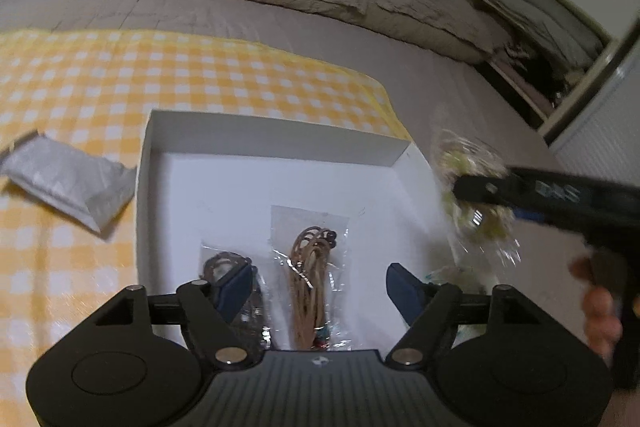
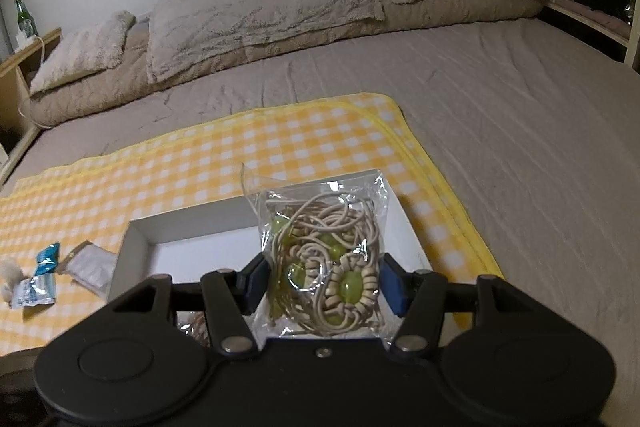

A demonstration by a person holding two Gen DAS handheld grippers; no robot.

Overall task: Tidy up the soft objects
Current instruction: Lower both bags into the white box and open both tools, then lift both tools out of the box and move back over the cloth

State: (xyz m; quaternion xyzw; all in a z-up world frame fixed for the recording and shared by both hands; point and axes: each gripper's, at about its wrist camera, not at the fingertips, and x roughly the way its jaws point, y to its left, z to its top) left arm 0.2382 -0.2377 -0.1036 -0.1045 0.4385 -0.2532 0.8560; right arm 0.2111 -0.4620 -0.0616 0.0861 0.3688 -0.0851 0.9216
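The right gripper [image 2: 324, 285] pinches a clear bag of cord and green beads [image 2: 324, 255], held above the near right side of the white box [image 2: 138, 243]. The left gripper [image 1: 320, 287] hangs spread over the box, where two more bags [image 1: 308, 267] of cord lie. The box sits on a yellow checked blanket [image 2: 240, 147] on the bed [image 2: 500, 99]; pillows [image 2: 260, 11] lie beyond.

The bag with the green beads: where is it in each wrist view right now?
Left wrist: the bag with green beads, blurred, at right beside the white box, in the right gripper.
Right wrist: bag at centre, between the gripper's fingers.
Shared landmark: the white box.
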